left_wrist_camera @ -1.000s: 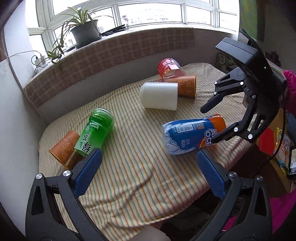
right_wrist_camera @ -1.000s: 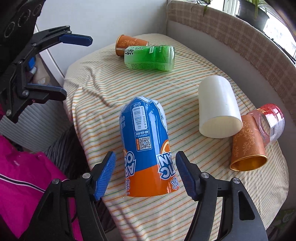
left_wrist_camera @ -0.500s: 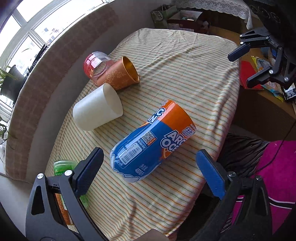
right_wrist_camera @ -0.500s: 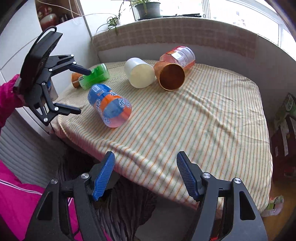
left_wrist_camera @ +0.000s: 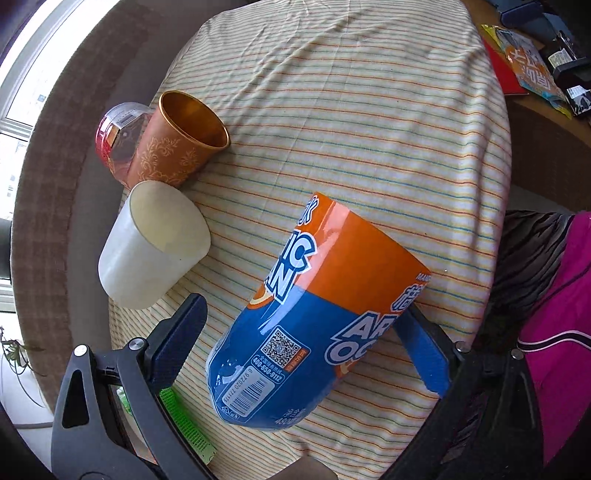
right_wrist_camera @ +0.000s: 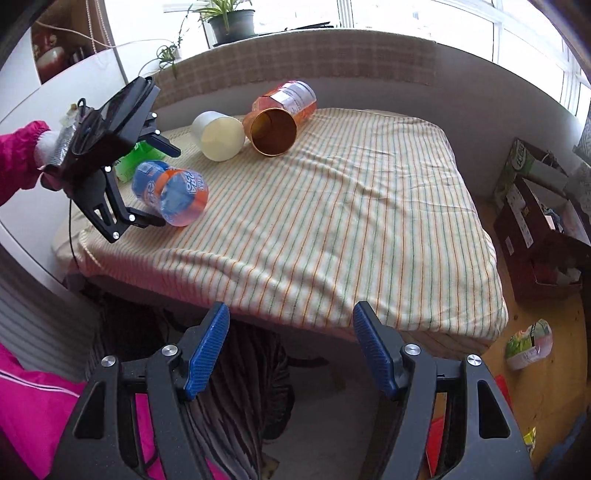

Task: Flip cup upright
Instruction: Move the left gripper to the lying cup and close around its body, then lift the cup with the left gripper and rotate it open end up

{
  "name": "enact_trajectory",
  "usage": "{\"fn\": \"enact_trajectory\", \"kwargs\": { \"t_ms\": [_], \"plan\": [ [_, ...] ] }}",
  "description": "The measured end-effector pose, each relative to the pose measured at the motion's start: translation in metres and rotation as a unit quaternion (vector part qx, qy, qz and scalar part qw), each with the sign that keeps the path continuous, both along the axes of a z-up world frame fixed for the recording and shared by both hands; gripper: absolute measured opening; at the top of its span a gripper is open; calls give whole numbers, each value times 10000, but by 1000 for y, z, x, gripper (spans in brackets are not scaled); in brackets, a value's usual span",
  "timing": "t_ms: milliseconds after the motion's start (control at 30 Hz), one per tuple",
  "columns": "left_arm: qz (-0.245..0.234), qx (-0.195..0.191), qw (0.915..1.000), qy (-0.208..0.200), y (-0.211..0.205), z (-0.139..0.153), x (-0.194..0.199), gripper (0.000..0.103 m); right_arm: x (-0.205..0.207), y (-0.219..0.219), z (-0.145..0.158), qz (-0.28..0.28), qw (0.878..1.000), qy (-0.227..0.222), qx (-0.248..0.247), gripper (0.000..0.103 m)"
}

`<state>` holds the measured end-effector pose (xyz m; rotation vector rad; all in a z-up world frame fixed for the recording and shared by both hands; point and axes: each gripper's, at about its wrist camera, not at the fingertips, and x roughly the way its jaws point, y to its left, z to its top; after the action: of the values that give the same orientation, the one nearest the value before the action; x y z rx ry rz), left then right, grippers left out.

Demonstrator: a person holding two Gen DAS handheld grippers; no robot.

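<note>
The left claw (left_wrist_camera: 306,339) was held wide apart around the blue-and-orange cup (left_wrist_camera: 314,321), which lay on its side near the edge of the striped desk (left_wrist_camera: 369,110). The cup was seen between the two blue pads; the right pad (left_wrist_camera: 424,354) lay close against the cup's orange end, though contact could not be told, and the left pad (left_wrist_camera: 177,336) stood apart from the blue end. In the right wrist view the same claw (right_wrist_camera: 157,184) was seen straddling the cup (right_wrist_camera: 171,194), one finger above and one below it.

Just beyond the cup a white cup (left_wrist_camera: 155,247) lay on its side, its open mouth turned toward the camera. Touching it, a copper-coloured cup (left_wrist_camera: 177,147) was also tipped over, and a red-labelled clear cup (left_wrist_camera: 116,136) rested against that one. A green ribbed piece (left_wrist_camera: 184,424) was partly hidden under the left finger.

The right claw (right_wrist_camera: 291,350) was held open and empty, off the near edge of the desk (right_wrist_camera: 351,221), well apart from the cups. A potted plant (right_wrist_camera: 231,22) was seen on the windowsill behind.
</note>
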<state>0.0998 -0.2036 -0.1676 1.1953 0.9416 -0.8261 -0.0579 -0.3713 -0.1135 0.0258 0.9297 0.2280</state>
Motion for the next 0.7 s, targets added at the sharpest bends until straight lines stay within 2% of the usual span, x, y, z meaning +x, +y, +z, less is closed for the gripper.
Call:
{"fn": "enact_trajectory", "kwargs": {
  "t_ms": [67, 167, 200, 233, 300, 367, 533, 700],
  "plan": [
    [29, 48, 10000, 73, -2, -3, 3, 95, 2, -1, -1, -48, 10000, 22, 42, 69],
    [-3, 63, 9999, 111, -3, -8, 4, 91, 4, -4, -4, -151, 9999, 54, 19, 69],
    [-23, 61, 9999, 160, -3, -8, 3, 84, 5, -5, -5, -187, 9998, 69, 11, 69],
    [-31, 51, 9998, 171, -3, -9, 2, 83, 6, -6, -6, -225, 9997, 87, 4, 69],
    [-51, -31, 9999, 161, -7, -7, 1, 75, 8, -10, -8, -310, 9994, 125, 8, 69],
    [0, -162, 9997, 181, -5, -1, 1, 72, 9, -13, -8, -394, 9991, 148, 52, 69],
    [514, -775, 9955, 195, 5, 14, 12, 69, 9, -9, -7, -397, 9991, 117, 50, 69],
    [1102, -1644, 9796, 335, 30, 38, 20, 67, 11, 1, -4, -288, 9996, 74, -29, 69]
  ]
}}
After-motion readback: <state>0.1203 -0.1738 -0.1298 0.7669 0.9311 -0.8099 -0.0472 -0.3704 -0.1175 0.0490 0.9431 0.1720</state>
